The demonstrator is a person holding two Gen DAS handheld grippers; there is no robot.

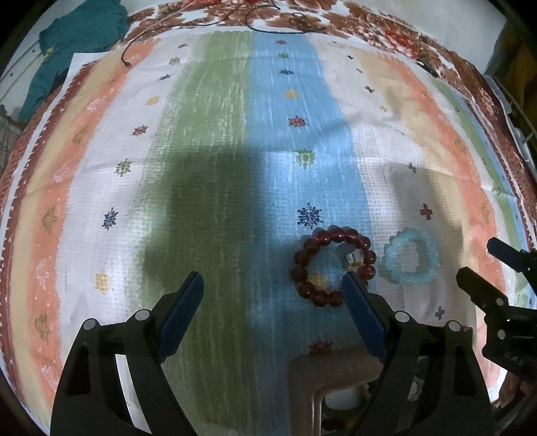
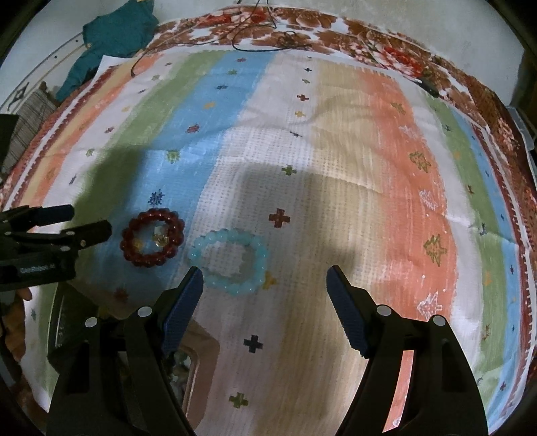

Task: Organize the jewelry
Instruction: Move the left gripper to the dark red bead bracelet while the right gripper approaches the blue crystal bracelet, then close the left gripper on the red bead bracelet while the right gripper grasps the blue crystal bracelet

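Note:
A dark red bead bracelet (image 1: 332, 265) lies flat on the striped cloth, with a small clear ring (image 1: 354, 261) inside its loop. Beside it on the right lies a pale blue bead bracelet (image 1: 411, 258). My left gripper (image 1: 273, 285) stands open above the cloth; its right finger tip overlaps the red bracelet's edge, and nothing is between the jaws. In the right wrist view the red bracelet (image 2: 152, 236) and the blue bracelet (image 2: 231, 261) lie side by side. My right gripper (image 2: 265, 278) is open, its left finger tip just below the blue bracelet.
A beige jewelry box (image 1: 332, 379) with small items inside sits near the bottom, partly behind the fingers, its corner showing again as the box (image 2: 198, 365). A teal garment (image 1: 77, 40) lies at the far left. A thin dark cord (image 1: 268, 20) runs along the far floral border.

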